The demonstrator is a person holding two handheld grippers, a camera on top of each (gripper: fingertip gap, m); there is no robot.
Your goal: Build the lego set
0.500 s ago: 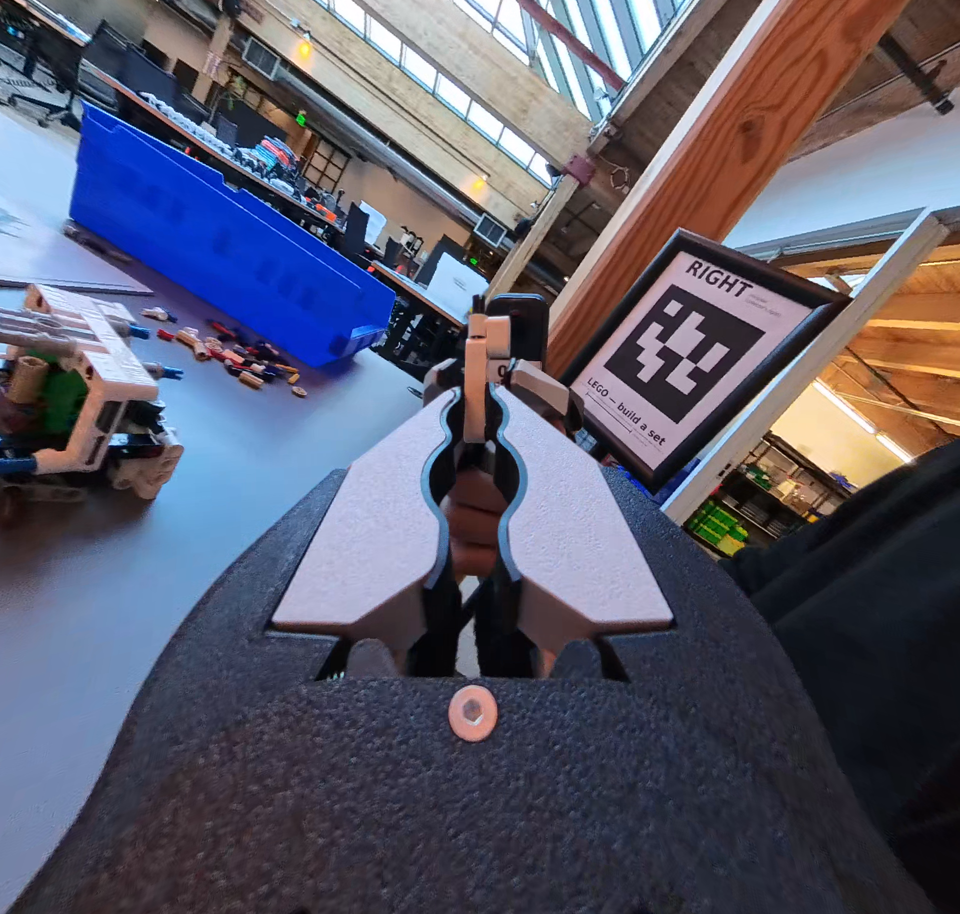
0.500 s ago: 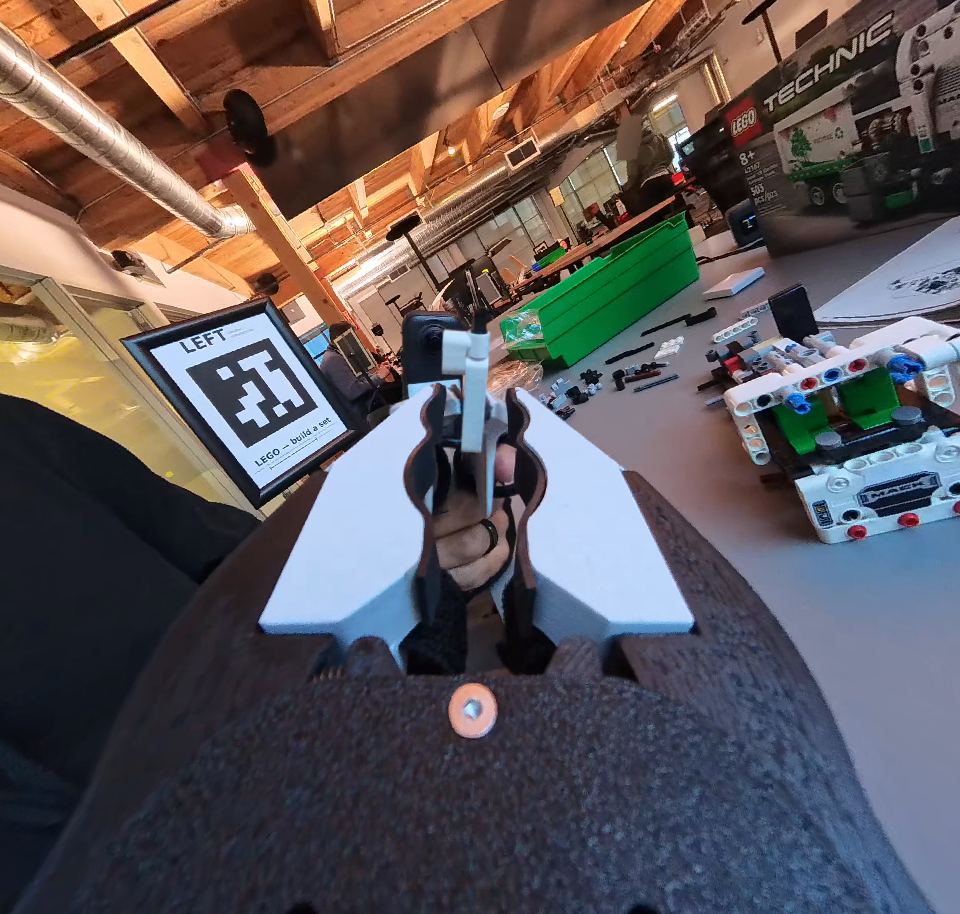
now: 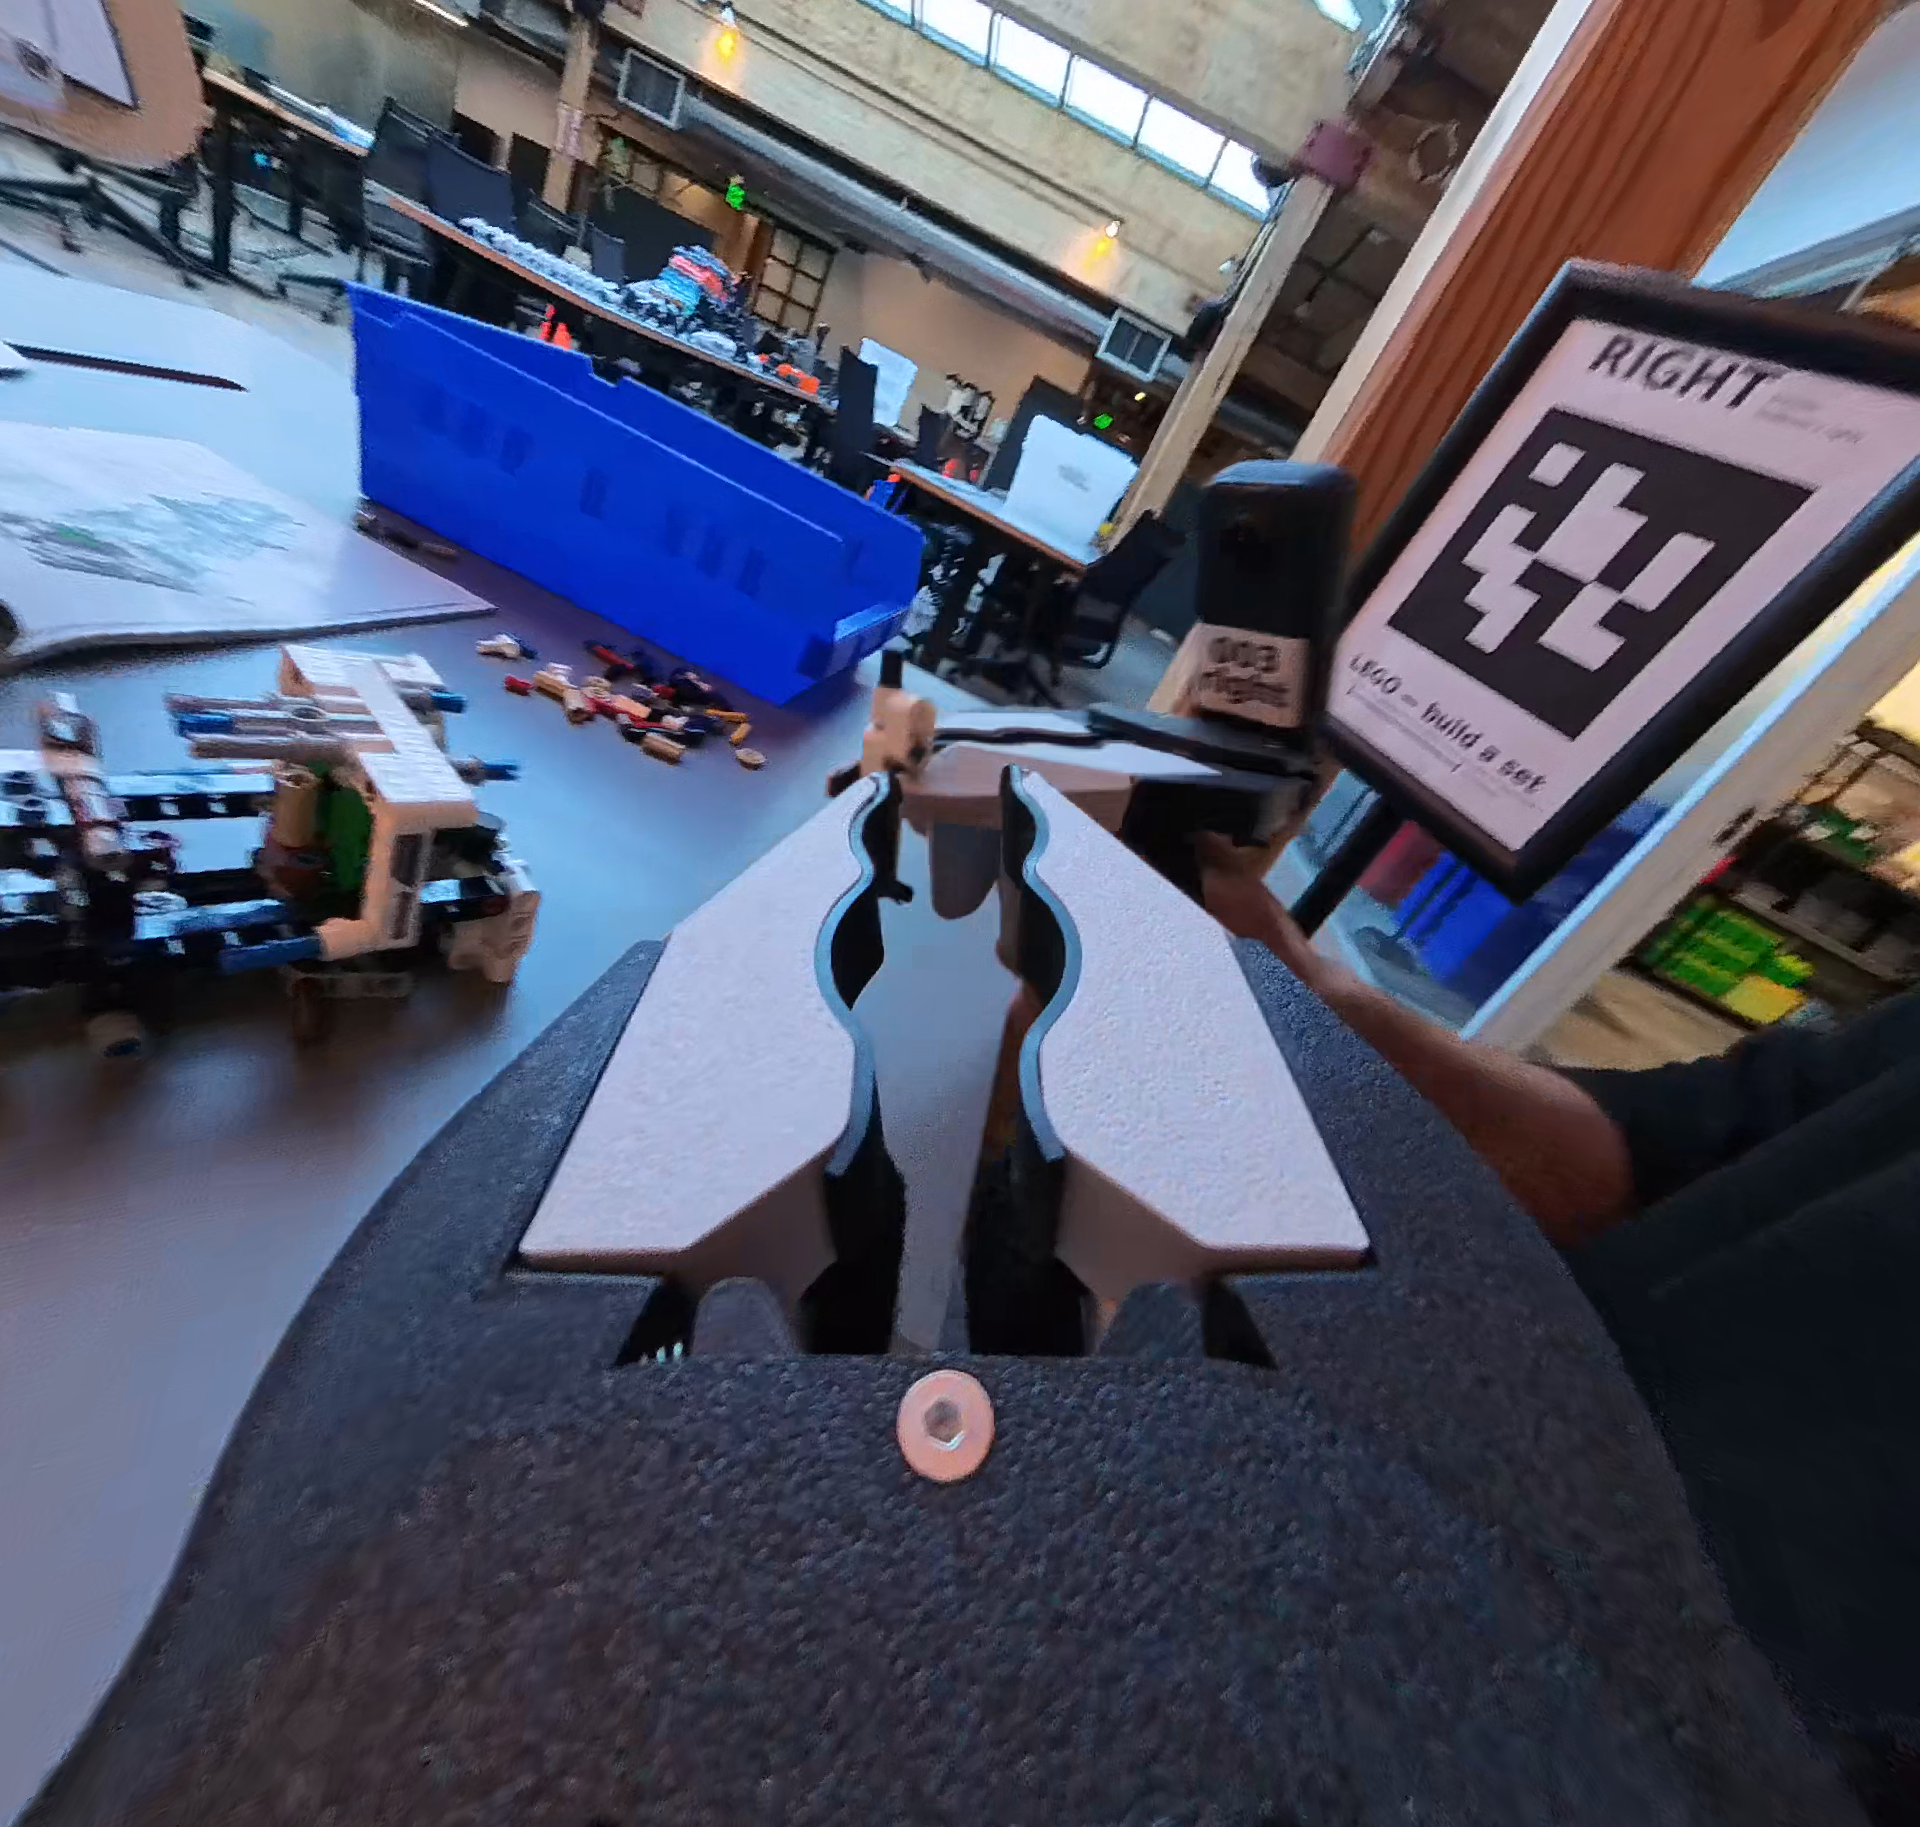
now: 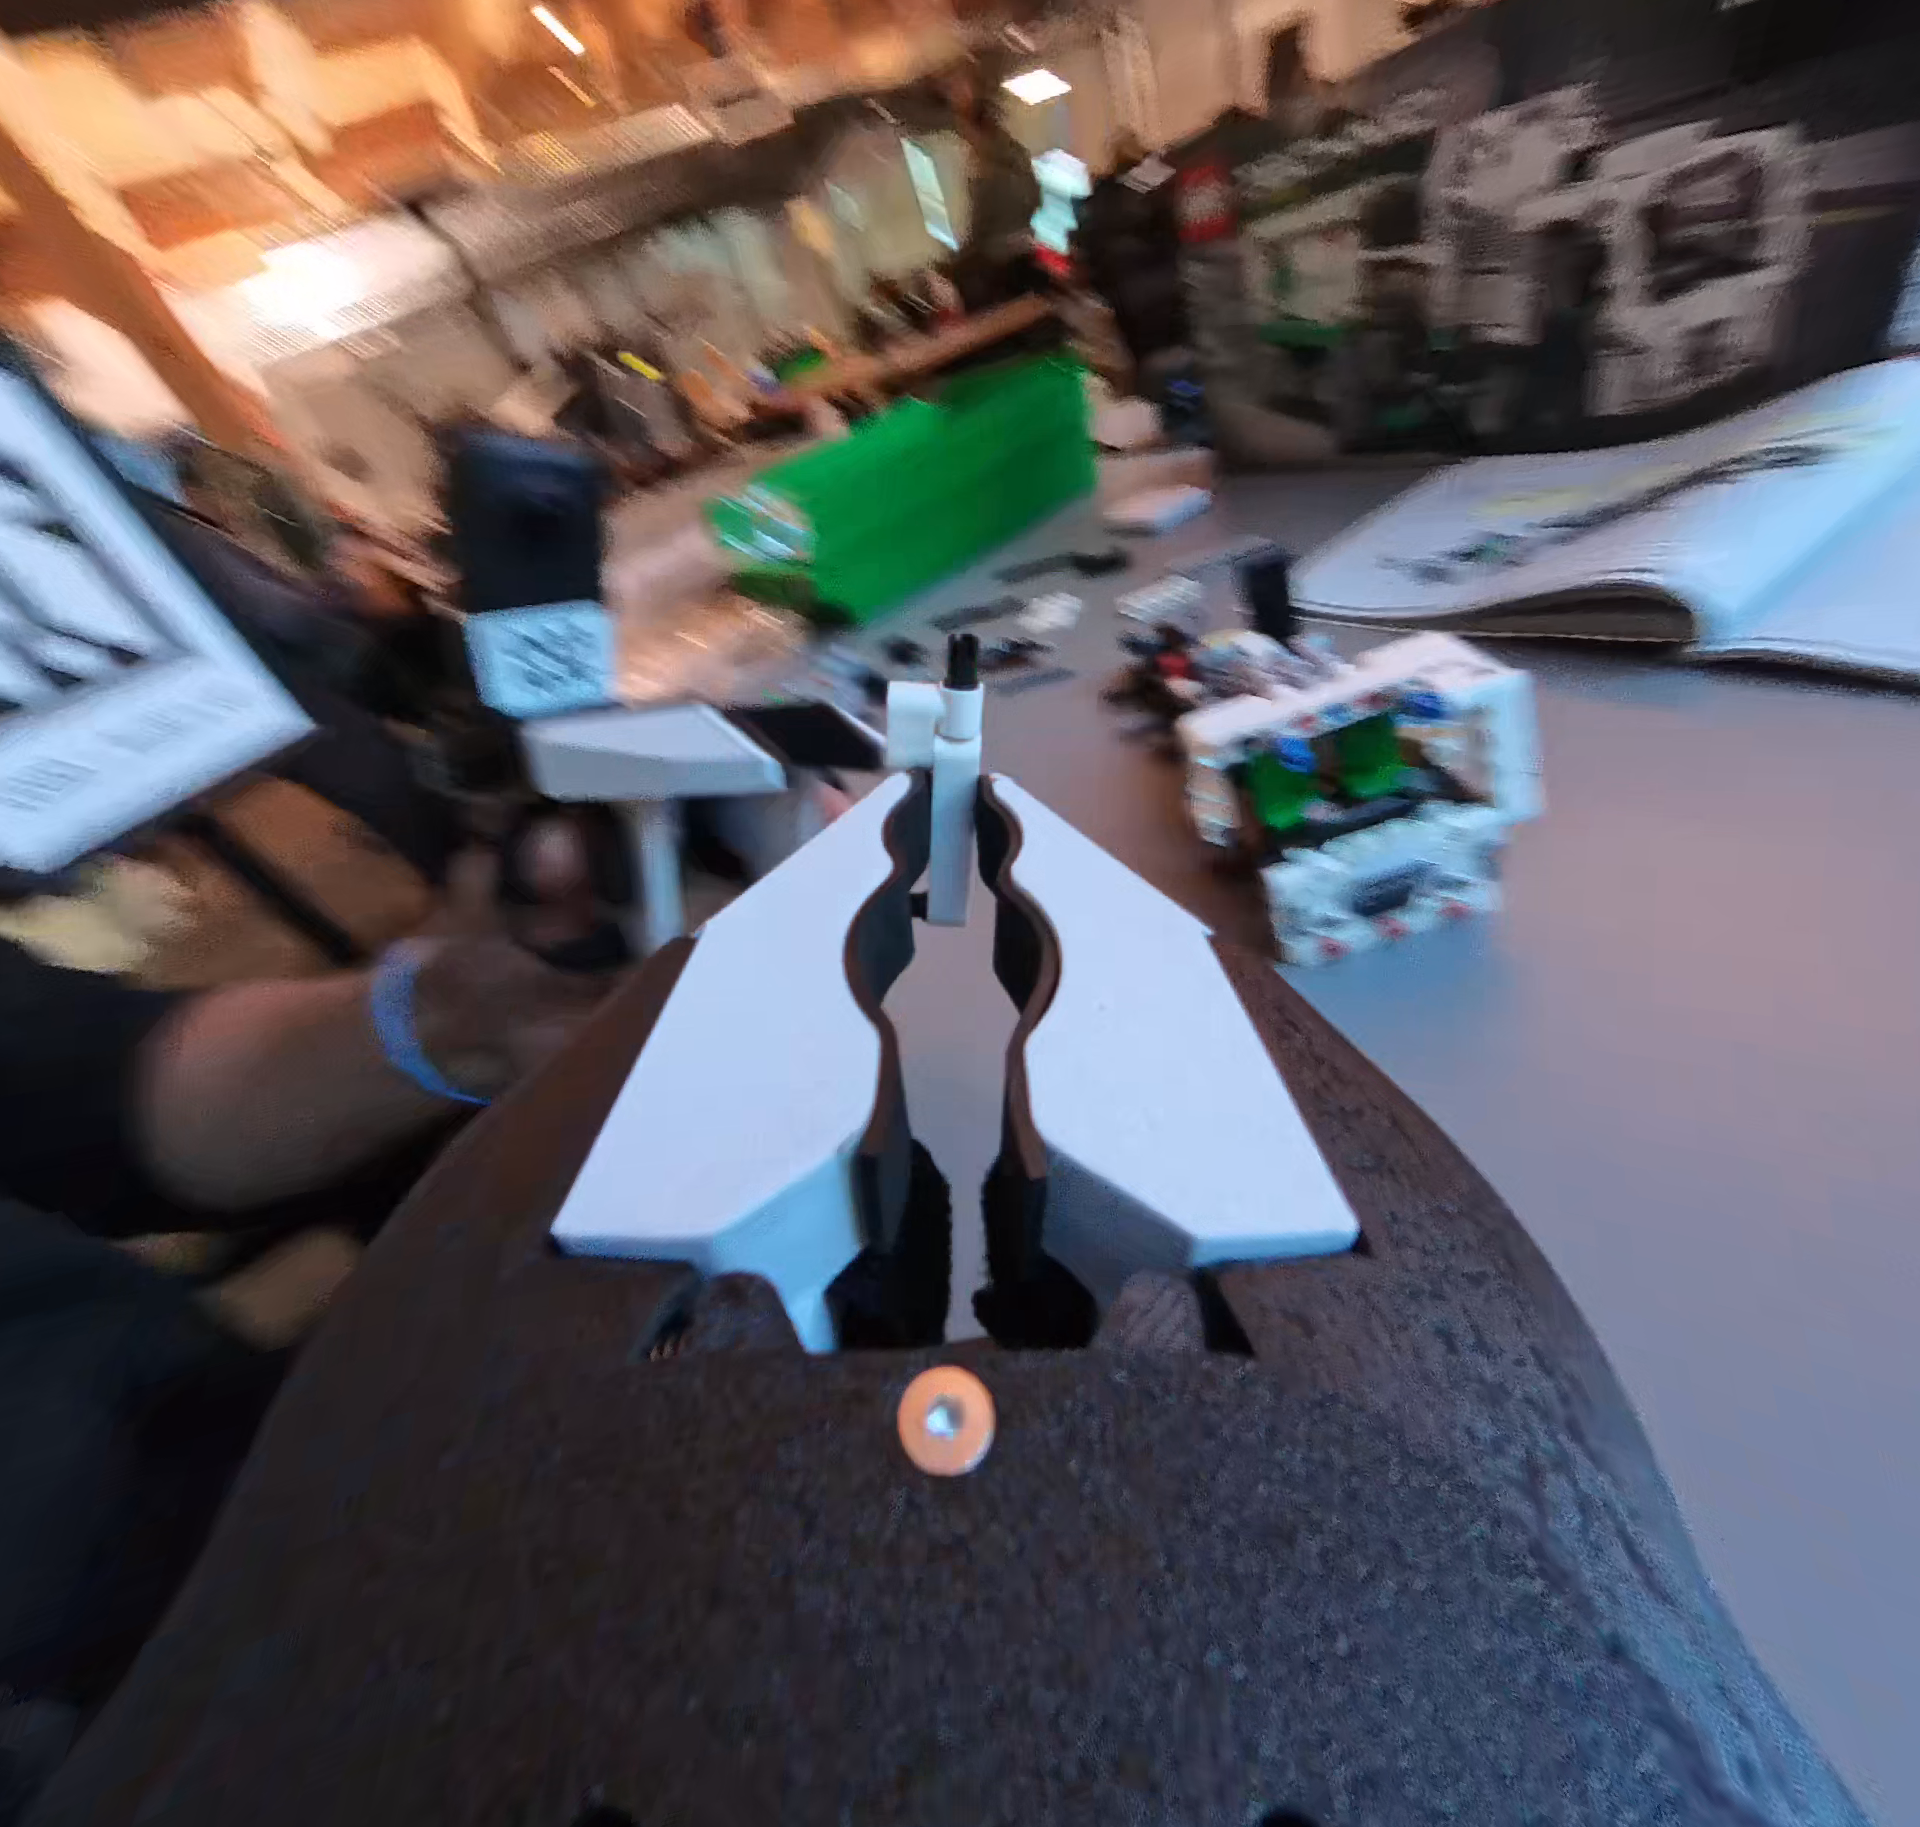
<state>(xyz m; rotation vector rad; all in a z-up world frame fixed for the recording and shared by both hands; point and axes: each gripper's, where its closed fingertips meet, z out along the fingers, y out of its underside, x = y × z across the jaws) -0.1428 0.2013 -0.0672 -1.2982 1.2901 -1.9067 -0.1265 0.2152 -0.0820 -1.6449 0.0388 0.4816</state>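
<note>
Right gripper pinching a small white lego piece upright above the table, likely for carrying toward the half-built truck nearby on its right; left gripper spread and empty, truck well left.

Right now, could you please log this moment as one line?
left gripper: open, empty | right gripper: shut on small white lego piece | white-and-green lego truck: on table

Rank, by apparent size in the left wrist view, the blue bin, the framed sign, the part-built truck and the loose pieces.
1. blue bin
2. framed sign and part-built truck: look alike; nearness makes it unsure
3. loose pieces
</note>
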